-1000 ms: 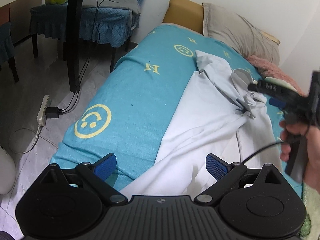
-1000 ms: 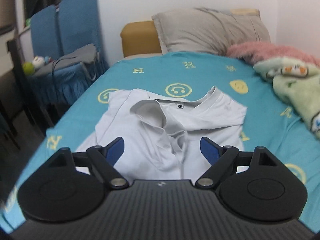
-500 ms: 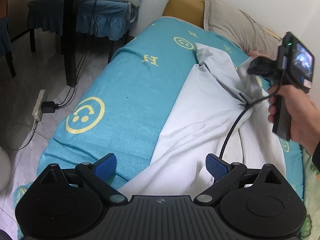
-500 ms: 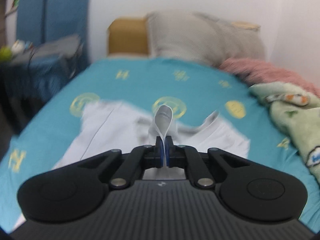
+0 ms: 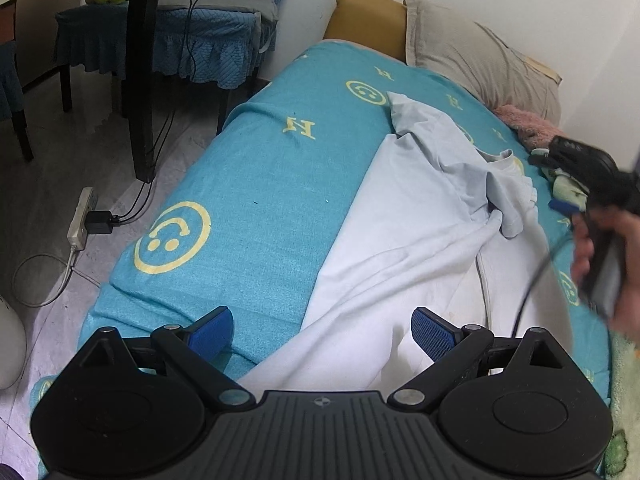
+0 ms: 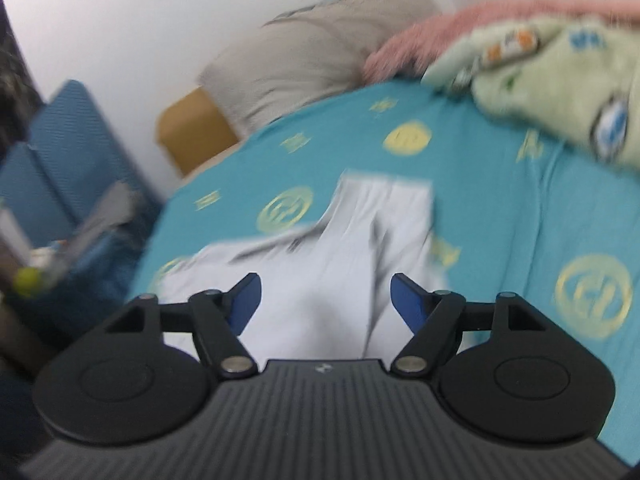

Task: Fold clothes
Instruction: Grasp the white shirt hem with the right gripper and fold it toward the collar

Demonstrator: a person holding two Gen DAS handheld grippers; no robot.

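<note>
A pale grey T-shirt (image 5: pixel 420 216) lies along the teal bed cover (image 5: pixel 256 184), its hem hanging over the near edge and its collar end rumpled toward the pillow. My left gripper (image 5: pixel 322 330) is open above the hem, blue pads wide apart, nothing pinched. In the left wrist view the right gripper (image 5: pixel 560 184) shows at the right edge, held in a hand (image 5: pixel 600 256) beside the shirt's bunched sleeve. In the blurred right wrist view my right gripper (image 6: pixel 326 300) has its jaws opening over the shirt (image 6: pixel 340 248), with no cloth clamped between them.
A beige pillow (image 5: pixel 476 56) and tan headboard (image 5: pixel 368 12) stand at the bed's far end. Pink and green blankets (image 6: pixel 540 72) lie on the right side. A covered chair (image 5: pixel 168 36), a black post (image 5: pixel 144 68) and a power strip (image 5: pixel 82 218) occupy the floor to the left.
The right gripper pinched a fold of the shirt half a second ago, then let it go and swung right with a roll. The left gripper stayed in place, open.
</note>
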